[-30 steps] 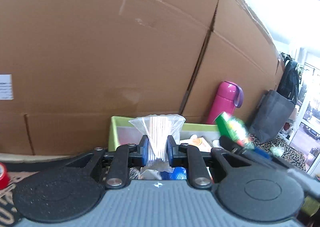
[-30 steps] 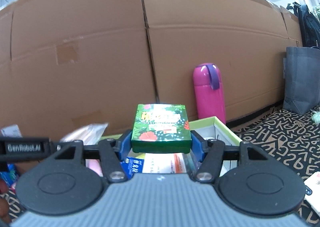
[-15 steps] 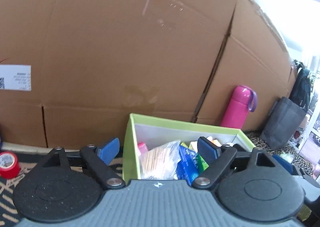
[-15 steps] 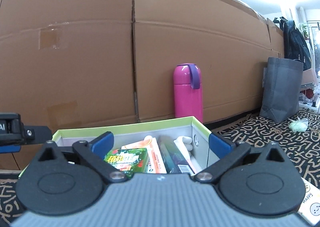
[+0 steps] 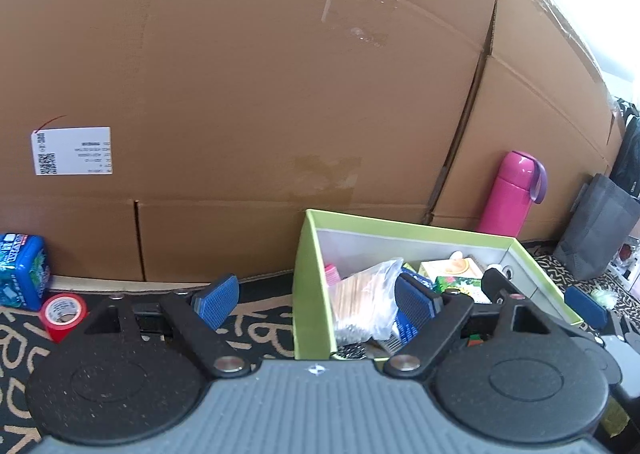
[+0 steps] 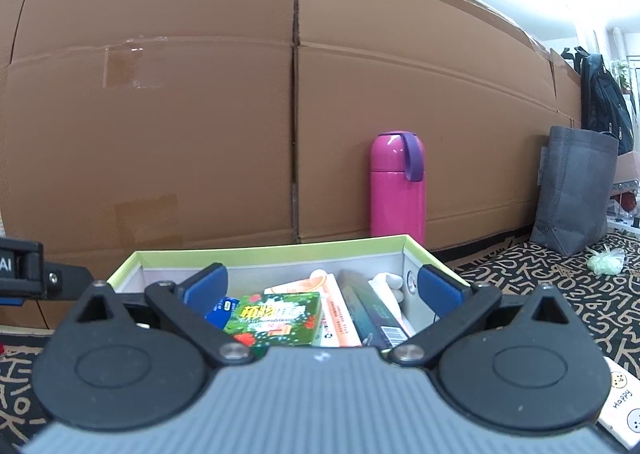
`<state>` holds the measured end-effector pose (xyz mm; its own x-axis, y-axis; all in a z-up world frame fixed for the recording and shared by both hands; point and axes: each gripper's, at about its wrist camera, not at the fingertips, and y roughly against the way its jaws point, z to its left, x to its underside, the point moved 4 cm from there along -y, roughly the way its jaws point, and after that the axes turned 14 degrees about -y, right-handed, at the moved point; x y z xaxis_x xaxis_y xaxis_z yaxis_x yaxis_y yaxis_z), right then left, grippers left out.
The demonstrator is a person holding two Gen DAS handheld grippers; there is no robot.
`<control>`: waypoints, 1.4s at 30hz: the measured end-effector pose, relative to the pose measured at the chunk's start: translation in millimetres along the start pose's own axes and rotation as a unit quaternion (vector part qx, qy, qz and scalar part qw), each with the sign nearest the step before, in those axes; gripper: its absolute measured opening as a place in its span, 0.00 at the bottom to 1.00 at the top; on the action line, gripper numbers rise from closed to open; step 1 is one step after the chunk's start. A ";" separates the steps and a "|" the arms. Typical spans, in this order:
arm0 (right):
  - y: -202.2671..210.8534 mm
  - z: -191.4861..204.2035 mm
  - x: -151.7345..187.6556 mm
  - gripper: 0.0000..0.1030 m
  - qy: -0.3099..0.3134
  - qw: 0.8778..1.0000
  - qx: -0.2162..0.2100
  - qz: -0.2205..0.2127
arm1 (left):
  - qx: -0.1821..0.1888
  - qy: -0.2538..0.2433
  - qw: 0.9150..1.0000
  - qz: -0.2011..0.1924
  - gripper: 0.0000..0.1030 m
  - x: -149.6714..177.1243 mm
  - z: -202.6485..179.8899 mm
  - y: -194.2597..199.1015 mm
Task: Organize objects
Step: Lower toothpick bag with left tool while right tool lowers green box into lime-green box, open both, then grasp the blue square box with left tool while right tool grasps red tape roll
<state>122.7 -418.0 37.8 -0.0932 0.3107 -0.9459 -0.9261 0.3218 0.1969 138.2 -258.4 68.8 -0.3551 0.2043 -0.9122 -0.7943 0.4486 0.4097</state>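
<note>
A second ago the left gripper (image 5: 316, 300) pinched a clear bag of wooden sticks (image 5: 362, 300) and the right gripper (image 6: 322, 288) clamped a green carton (image 6: 276, 318); both things now lie inside the lime-green box (image 5: 310, 254), and both pairs of jaws have sprung wide with nothing between them.

Nearest the left camera, the open jaws straddle the box's left wall, one blue pad over the patterned mat (image 5: 260, 330), the other over the bag of sticks. In the right view the green carton rests flat on the other packets, beside an orange-and-white pack (image 6: 338, 310) and a dark wrapped bar (image 6: 370, 314). Farther off on the mat, to the left, stand a red tape roll (image 5: 62, 314) and a blue packet (image 5: 22, 270); behind the box a pink flask (image 6: 398, 186) stands against the cardboard wall (image 6: 200, 114).

The drop-off step looks finished. Next, I judge, each hand should back clear of the box and turn toward the loose things, the tape roll and blue packet being the left hand's nearest picks.
</note>
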 end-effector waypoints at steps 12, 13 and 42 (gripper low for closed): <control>8.9 21.2 6.0 1.00 0.017 0.999 -0.035 -0.001 | -0.048 0.011 0.998 0.026 0.86 26.1 50.0 27.9; 12.1 24.6 6.0 1.00 0.019 0.999 -0.045 -0.005 | -0.057 0.015 0.998 0.027 0.86 30.6 60.8 32.3; 31.7 227.1 125.5 0.98 0.194 0.894 -0.327 0.238 | -0.172 0.111 0.978 0.044 0.86 81.5 246.2 84.3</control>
<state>164.7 -165.6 -16.2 -0.5354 -0.1018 -0.8385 -0.7521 -0.3942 0.5281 163.7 10.3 29.7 -0.4977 0.0190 -0.8672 -0.8610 0.1098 0.4966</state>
